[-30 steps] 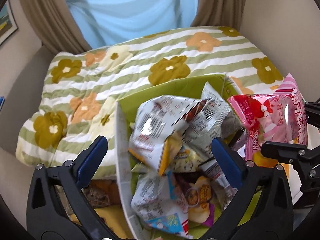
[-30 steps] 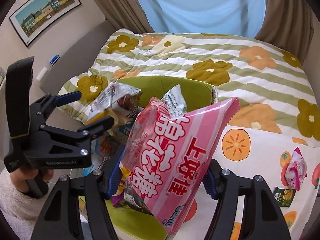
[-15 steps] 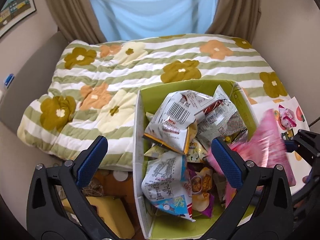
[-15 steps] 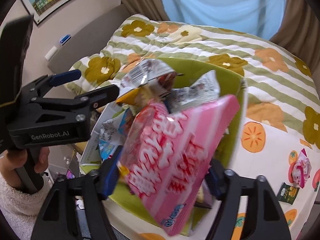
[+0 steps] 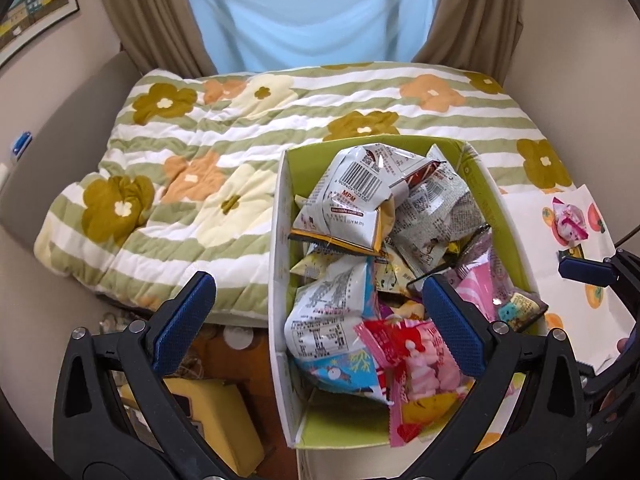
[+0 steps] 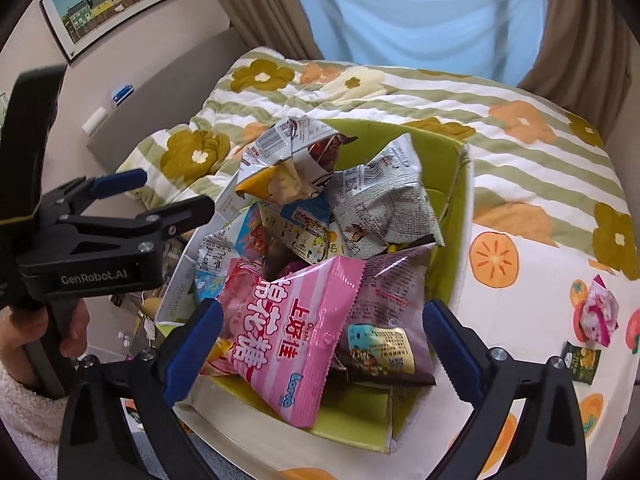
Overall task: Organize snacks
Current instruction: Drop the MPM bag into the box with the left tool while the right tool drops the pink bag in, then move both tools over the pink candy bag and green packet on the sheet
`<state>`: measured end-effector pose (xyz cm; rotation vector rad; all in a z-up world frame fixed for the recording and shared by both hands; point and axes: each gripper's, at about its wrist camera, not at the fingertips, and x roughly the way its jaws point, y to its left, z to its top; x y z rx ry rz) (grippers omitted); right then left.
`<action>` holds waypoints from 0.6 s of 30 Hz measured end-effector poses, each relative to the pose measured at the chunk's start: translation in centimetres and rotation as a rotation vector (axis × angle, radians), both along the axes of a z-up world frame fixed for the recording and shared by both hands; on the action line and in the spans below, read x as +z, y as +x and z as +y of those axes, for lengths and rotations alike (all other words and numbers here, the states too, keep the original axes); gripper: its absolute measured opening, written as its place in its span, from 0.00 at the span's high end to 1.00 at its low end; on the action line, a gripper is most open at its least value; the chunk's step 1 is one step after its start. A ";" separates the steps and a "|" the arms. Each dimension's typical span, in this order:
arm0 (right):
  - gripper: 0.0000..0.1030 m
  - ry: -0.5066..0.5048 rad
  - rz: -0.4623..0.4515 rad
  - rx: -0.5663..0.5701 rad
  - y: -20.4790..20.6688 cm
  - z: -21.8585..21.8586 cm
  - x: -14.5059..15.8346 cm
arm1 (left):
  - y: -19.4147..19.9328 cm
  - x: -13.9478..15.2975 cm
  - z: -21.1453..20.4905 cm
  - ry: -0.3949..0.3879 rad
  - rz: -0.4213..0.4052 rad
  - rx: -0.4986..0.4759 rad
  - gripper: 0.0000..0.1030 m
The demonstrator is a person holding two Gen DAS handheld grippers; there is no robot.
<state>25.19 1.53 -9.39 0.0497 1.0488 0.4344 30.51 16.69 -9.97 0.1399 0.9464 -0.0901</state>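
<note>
1. Jaws of the right gripper (image 6: 320,340) are opening wide over the near end of the green box (image 6: 460,184); the pink marshmallow bag (image 6: 288,332), clamped between its pads a second ago, now lies loose between them on the heap, its lower corner hanging over the box's near rim.
2. Left gripper (image 5: 316,316) (carried in the person's left hand (image 6: 72,324)) stands open and empty beside the box, holding nothing.
3. Snack packets fill the box behind the pink bag: a purple packet (image 6: 392,312) just beside it, then crumpled grey-printed bags (image 6: 380,204) piled toward the far wall.
4. Release likely means this bag counts as stowed, though it sits high and could slide off.
5. Farther right, on the persimmon-print cloth (image 6: 496,260), a small pink packet (image 6: 596,316) and a dark green sachet (image 6: 580,362) remain outside the box, probably the next to collect.
6. Beyond lies the striped floral quilt (image 6: 400,96).
</note>
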 end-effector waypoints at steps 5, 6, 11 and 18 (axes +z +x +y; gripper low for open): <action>0.03 -0.001 -0.022 -0.039 -1.2 -0.4 1.2 | -1.2 0.8 -0.3 -0.004 -0.019 -0.026 0.00; 0.03 -0.004 -0.028 -0.045 -1.5 -0.5 1.5 | -1.4 1.0 -0.5 -0.008 -0.021 -0.035 0.00; 0.03 -0.037 -0.049 -0.093 -3.0 -1.4 2.5 | -2.2 2.0 -2.0 -0.015 -0.036 -0.085 0.00; 0.03 -0.073 -0.098 -0.175 -5.7 -5.5 3.9 | -3.4 3.2 -6.2 -0.026 -0.063 -0.140 0.00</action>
